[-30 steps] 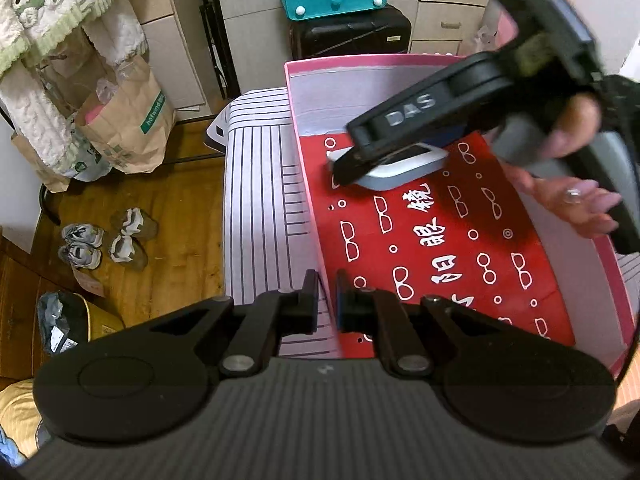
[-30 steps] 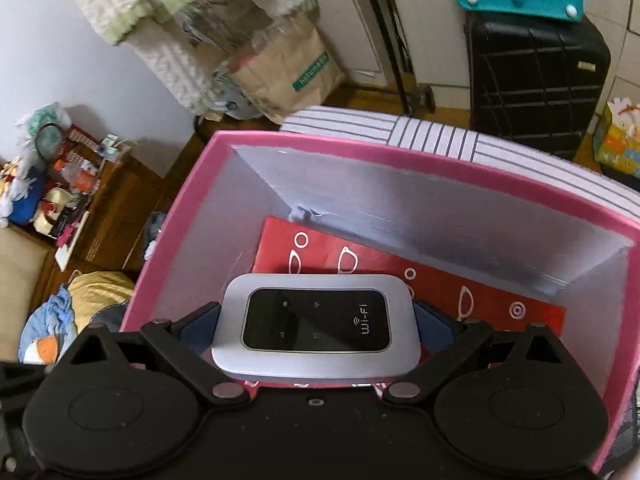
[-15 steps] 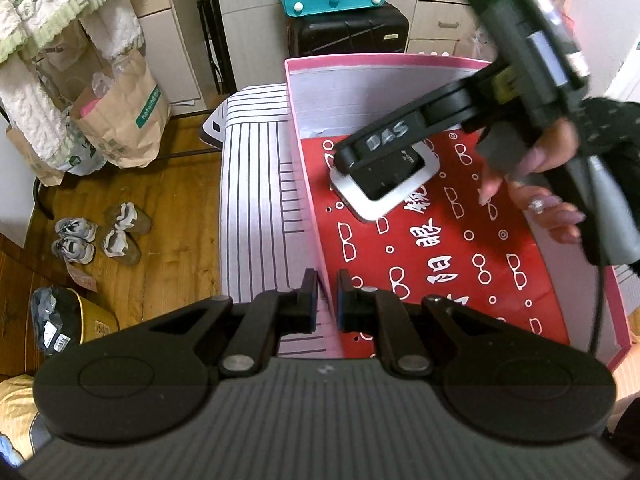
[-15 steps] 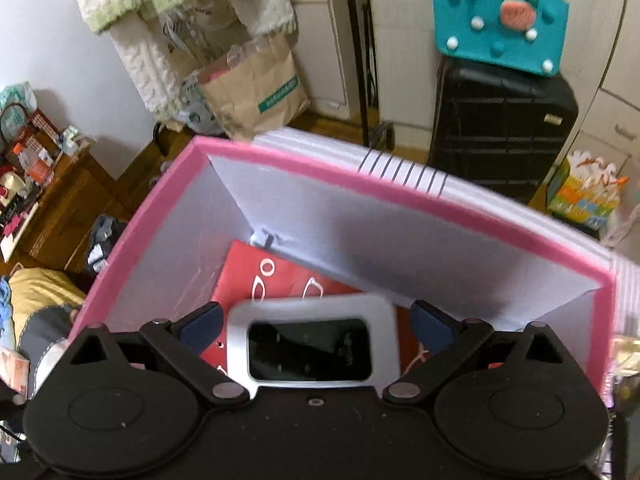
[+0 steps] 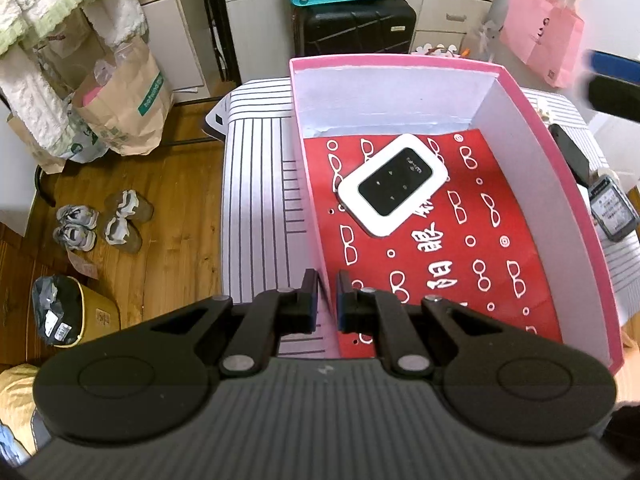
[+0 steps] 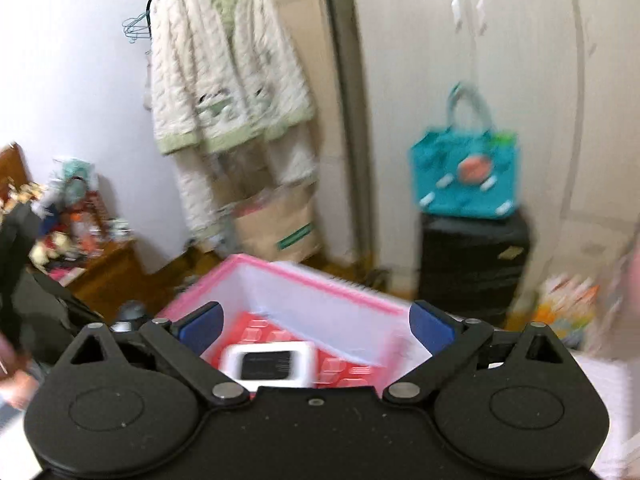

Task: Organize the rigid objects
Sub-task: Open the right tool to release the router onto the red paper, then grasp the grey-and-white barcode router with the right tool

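Note:
A white pocket Wi-Fi router (image 5: 392,184) with a black screen lies flat on the red patterned sheet in the bottom of the pink box (image 5: 552,168). My left gripper (image 5: 325,300) is shut on the box's near left wall, which runs between its fingers. In the right wrist view my right gripper (image 6: 316,322) is open wide and holds nothing. It hangs above the box with the router (image 6: 266,364) below it, and the picture is blurred. One blurred right fingertip (image 5: 612,88) shows at the right edge of the left wrist view.
The box stands on a striped tablecloth (image 5: 256,200). A black phone (image 5: 568,152) and a small grey device (image 5: 612,208) lie to the right of the box. Behind the table are a black suitcase (image 5: 356,24) and a teal bag. Shoes (image 5: 100,224) and paper bags are on the floor at left.
The right gripper set the router down in the box, let go of it, and pulled up and away to the right. The left gripper kept still on the box wall.

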`<state>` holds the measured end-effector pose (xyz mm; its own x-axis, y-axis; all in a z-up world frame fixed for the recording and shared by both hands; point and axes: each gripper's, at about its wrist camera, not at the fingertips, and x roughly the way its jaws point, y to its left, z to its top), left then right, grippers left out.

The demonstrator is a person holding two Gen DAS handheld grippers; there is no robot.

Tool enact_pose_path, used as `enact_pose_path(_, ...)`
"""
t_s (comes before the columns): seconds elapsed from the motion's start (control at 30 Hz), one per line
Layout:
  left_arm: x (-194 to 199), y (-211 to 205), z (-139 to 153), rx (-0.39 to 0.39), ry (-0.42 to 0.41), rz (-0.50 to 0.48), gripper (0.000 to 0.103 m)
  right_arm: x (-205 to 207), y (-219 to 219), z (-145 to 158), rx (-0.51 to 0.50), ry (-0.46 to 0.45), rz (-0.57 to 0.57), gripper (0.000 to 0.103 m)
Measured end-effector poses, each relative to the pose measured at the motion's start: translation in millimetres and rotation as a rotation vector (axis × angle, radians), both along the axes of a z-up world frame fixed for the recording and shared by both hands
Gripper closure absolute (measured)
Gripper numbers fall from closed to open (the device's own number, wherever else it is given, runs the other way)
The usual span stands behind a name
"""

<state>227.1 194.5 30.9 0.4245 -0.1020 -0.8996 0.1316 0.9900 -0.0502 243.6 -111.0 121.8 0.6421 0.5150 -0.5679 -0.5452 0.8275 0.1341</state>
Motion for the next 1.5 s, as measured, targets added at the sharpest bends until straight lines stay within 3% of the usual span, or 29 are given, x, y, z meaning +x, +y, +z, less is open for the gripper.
enact_pose_path(0.13,7,-2,0,0.003,0.005,0.03,0.095,-12,-44,-2,-0.056,-0.072,-0.087,0.002)
enact_pose_path(0.3,14,-5,1,0.015,-0.011,0.055,0.095,-18,-99,-21,-0.054,-0.014,-0.197,0.002)
enact_pose_path(0.53,15,-7,-3,0.018,-0.022,0.092,0.095,-39,-142,-70,-0.231,-0.008,-0.288,0.004)
enact_pose_path(0.7,14,-7,-2,0.015,-0.023,0.105,0.095,-44,-153,-91,-0.238,0.082,-0.273,0.019)
enact_pose_path(0.8,12,-3,-3,-0.01,-0.024,0.125,0.095,-49,-152,-98,-0.251,0.123,-0.241,0.036)
enact_pose_path(1.0,11,-7,-4,0.024,-0.018,0.107,0.096,-48,-149,-110,-0.274,0.197,-0.178,0.065)
enact_pose_path(1.07,10,-7,-3,0.022,-0.02,0.106,0.096,-42,-147,-114,-0.279,0.217,-0.172,0.087)
enact_pose_path(1.5,4,-6,-3,0.017,-0.008,0.1,0.096,-36,-160,-95,-0.081,0.323,-0.245,0.089)
